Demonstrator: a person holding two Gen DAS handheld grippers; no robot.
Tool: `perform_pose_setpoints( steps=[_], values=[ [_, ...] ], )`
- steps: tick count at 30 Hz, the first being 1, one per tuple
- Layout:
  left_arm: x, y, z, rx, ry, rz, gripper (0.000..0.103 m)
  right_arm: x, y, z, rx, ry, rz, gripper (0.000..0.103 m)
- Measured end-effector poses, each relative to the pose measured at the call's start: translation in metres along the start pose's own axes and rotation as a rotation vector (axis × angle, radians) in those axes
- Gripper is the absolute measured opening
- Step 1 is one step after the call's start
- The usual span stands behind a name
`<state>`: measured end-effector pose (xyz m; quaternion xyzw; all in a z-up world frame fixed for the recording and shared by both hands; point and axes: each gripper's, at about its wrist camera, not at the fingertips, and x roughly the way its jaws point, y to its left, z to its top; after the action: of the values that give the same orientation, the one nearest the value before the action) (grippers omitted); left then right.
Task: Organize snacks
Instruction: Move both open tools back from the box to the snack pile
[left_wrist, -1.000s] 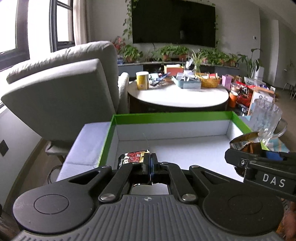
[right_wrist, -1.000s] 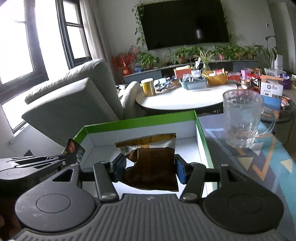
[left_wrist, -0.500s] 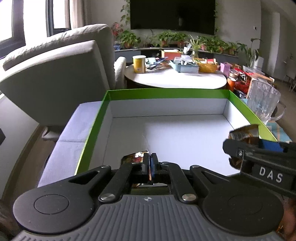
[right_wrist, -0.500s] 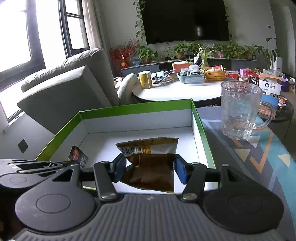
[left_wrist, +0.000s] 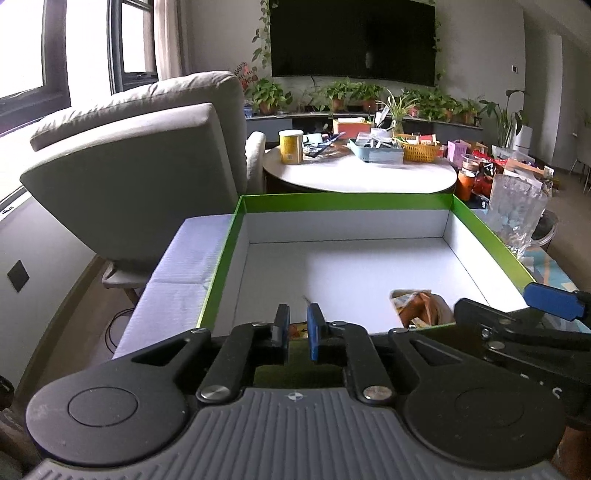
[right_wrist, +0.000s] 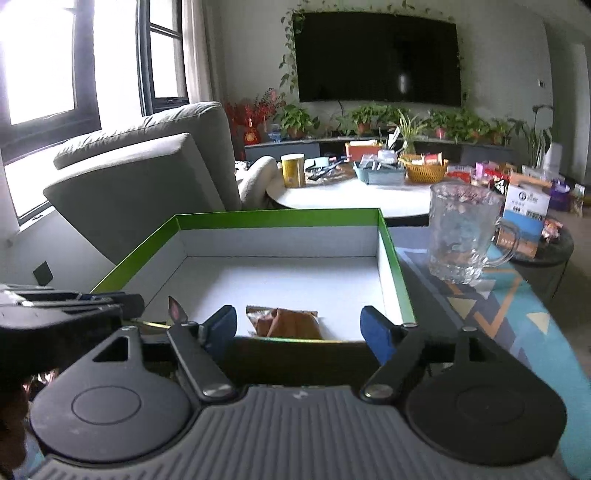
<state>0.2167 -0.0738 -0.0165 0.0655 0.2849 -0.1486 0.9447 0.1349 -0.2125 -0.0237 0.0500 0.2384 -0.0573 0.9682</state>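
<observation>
In the left wrist view, the left gripper (left_wrist: 297, 325) is at the near wall of the box (left_wrist: 347, 201). Its jaws stand a little apart, with a narrow gap, and they clamp nothing. Just below the gap a small red packet (left_wrist: 298, 329) shows only a corner, so I cannot tell exactly how it lies. A brown packet (left_wrist: 421, 309) lies on the white floor of the box, near the front right corner. The right gripper (left_wrist: 517, 321) comes in from the right.

In the right wrist view, the right gripper (right_wrist: 299, 326) has its jaws wide apart and empty. The brown packet (right_wrist: 286, 324) lies flat in the box (right_wrist: 277, 218), beyond the jaws, between them. The red packet (right_wrist: 176, 313) stands up beside the left gripper (right_wrist: 110, 301). A glass mug (right_wrist: 463, 232) stands right of the box, on the cloth (right_wrist: 517, 317).
</observation>
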Motion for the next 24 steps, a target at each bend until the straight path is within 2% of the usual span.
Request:
perform_pose_setpoints(
  steps=[7,11,13,21,24],
  values=[
    [-0.026,0.015,-0.008,-0.029,0.007,0.005,0.01,-0.019,-0.007,-0.005,0.057,0.019,0.022,0.055],
    [-0.039,0.029,-0.019,-0.028,0.004,0.031,0.019,-0.035,-0.007,-0.01,0.063,0.008,0.039,0.055],
    [-0.045,0.038,-0.025,-0.035,0.01,0.051,0.02,-0.043,-0.007,-0.013,0.062,0.008,0.06,0.055],
    [-0.057,0.073,-0.053,-0.076,0.053,0.077,0.029,-0.066,0.003,-0.038,-0.019,0.022,0.133,0.055],
    [-0.057,0.083,-0.06,-0.093,0.063,0.051,0.033,-0.071,0.006,-0.047,-0.031,0.041,0.162,0.055]
  ],
)
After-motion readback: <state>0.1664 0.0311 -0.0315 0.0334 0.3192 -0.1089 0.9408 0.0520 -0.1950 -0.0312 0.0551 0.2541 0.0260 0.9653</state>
